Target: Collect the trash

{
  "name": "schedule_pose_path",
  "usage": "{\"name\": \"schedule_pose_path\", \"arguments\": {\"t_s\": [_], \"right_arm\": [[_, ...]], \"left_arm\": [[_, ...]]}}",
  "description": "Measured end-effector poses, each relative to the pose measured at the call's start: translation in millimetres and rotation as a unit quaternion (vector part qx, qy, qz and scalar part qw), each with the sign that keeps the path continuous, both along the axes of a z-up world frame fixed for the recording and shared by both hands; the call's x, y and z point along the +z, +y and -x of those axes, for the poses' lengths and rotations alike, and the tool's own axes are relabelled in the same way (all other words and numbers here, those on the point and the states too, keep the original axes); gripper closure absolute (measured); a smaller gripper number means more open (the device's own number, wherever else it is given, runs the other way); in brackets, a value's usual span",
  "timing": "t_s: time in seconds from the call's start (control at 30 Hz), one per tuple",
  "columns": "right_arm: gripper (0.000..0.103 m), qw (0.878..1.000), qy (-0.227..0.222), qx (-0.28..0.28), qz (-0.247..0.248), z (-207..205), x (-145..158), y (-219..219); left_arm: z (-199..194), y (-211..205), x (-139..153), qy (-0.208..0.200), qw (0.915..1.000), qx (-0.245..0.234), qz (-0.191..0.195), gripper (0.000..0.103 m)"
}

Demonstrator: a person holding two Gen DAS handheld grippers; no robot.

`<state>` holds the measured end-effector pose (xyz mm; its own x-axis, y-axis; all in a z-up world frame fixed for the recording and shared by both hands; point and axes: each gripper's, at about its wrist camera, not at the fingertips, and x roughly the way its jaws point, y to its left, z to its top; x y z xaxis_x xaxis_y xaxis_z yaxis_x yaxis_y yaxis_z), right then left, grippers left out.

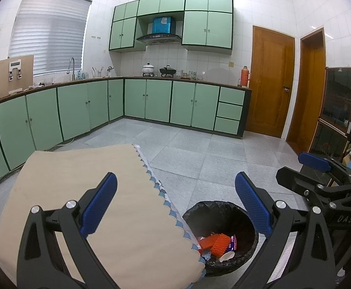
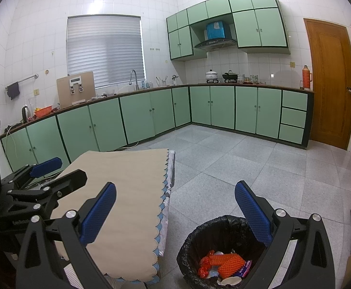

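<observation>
Bin [image 2: 194, 238]: black liner, holds orange foam net [image 2: 230, 262], wrappers, white cup [image 1: 227, 256].
L gripper [image 1: 175, 207]: jaws apart, empty.
R gripper [image 2: 175, 207]: jaws apart, empty.

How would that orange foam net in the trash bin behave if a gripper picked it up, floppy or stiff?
The orange foam net would probably squash and flop: its open mesh looks soft and already lies bent among the other scraps. It likely weighs very little, being mostly holes. Its ribbed texture should grip fairly well, though it might snag the black bin liner on the way out.
</observation>
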<state>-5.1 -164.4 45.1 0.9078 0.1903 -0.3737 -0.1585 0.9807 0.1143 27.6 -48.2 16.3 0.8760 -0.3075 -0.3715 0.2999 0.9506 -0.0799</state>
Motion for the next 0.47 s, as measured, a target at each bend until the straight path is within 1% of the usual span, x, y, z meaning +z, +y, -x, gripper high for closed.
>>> {"name": "schedule_pose_path", "arguments": {"t_s": [0.47], "right_arm": [[0.006, 1.0, 0.004, 0.001, -0.002, -6.9, -4.1, -1.8]], "left_arm": [[-2.3, -1.5, -2.7, 0.005, 1.0, 0.002, -0.003, 0.008]]}}
